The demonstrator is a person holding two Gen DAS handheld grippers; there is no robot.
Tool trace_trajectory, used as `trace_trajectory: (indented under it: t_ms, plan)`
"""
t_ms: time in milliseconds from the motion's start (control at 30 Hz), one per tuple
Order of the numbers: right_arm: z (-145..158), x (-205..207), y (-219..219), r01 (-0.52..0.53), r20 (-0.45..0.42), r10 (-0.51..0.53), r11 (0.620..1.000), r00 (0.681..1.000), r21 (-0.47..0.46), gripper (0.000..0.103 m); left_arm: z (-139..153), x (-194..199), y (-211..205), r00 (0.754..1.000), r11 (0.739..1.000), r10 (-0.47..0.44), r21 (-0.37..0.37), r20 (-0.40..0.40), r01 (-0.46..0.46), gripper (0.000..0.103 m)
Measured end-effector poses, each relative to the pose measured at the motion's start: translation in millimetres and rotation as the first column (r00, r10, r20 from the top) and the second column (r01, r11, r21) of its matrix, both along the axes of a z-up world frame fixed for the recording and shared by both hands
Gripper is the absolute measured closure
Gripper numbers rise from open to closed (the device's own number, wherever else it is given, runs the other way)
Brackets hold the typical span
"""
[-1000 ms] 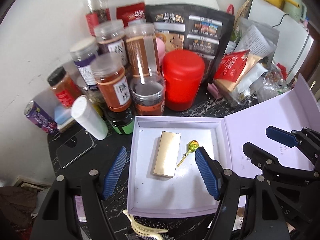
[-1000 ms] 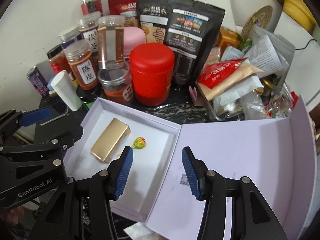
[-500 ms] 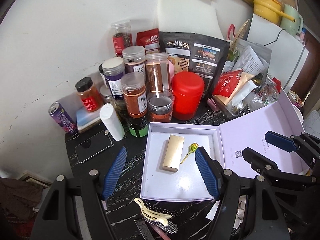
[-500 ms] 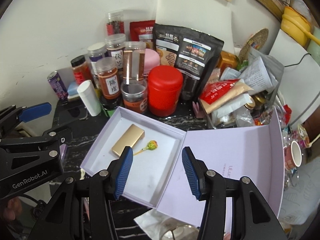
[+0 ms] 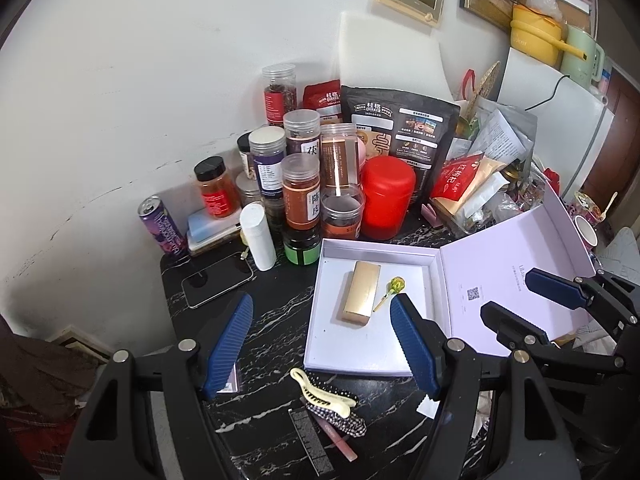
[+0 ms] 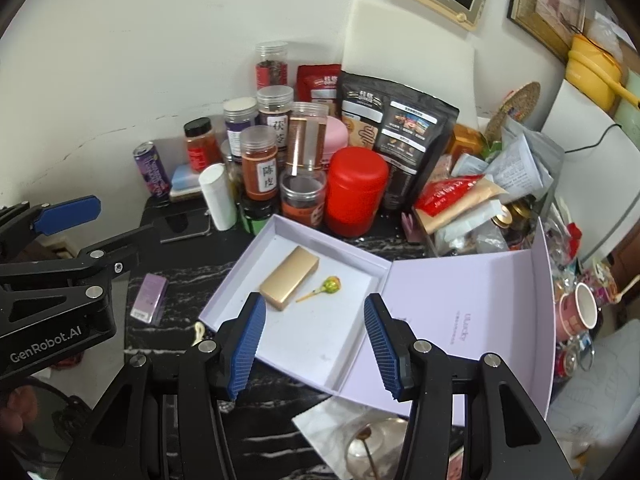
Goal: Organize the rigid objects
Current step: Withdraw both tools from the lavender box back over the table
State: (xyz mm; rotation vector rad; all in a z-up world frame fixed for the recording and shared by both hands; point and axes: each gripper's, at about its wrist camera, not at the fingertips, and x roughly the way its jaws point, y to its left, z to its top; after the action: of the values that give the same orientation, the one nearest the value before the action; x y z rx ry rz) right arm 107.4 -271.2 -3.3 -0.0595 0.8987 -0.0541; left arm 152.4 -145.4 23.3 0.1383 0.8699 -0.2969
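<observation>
**Grippers pulled back, more of the room in view**

Both grippers have drawn up and away, so wall frames now show above the black marble table (image 5: 276,312). Left gripper (image 5: 320,344) and right gripper (image 6: 314,344) hang open, empty. Inside the lilac box (image 5: 364,344) lie a gold case (image 5: 360,298) and lollipop (image 5: 394,288), apart. A hair clip (image 5: 320,392) lies below; jar labels behind are mostly unreadable.

The black marbled tabletop (image 5: 276,308) carries an open lilac box (image 5: 372,344) at its middle. Jars (image 5: 300,192) crowd the far edge. A hair claw (image 5: 322,392) lies near, a phone (image 5: 218,284) left.
</observation>
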Motion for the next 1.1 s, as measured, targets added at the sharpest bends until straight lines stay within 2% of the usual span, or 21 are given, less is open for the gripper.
trace_trajectory:
  t_ms: [233, 500, 667, 733, 800, 1100]
  plan:
    - [6, -23, 17, -0.028, 0.012, 0.028, 1.000, 1.000, 0.003, 0.052, 8, -28, 19, 0.999, 0.999, 0.032, 0.002, 0.012, -0.032, 0.032]
    - [5, -50, 33, -0.061, 0.015, 0.061, 0.998, 0.998, 0.014, 0.045, 6, -56, 40, 0.997, 0.997, 0.071, -0.008, -0.007, -0.071, 0.032]
    - [0, -64, 40, -0.080, 0.003, 0.080, 0.997, 0.997, 0.023, 0.044, 5, -72, 51, 0.995, 0.995, 0.097, 0.000, -0.005, -0.097, 0.031]
    - [-3, -69, 42, -0.086, -0.002, 0.086, 0.996, 0.996, 0.030, 0.041, 3, -76, 56, 0.994, 0.994, 0.106, 0.006, -0.005, -0.106, 0.018]
    - [-5, -74, 43, -0.092, -0.006, 0.092, 0.995, 0.996, 0.038, 0.041, 1, -81, 60, 0.993, 0.993, 0.119, 0.009, -0.004, -0.119, 0.014]
    - [-18, -87, 50, -0.119, -0.029, 0.122, 0.990, 0.992, 0.069, 0.040, -22, -97, 80, 0.987, 0.989, 0.149, -0.010, -0.059, -0.150, 0.014]
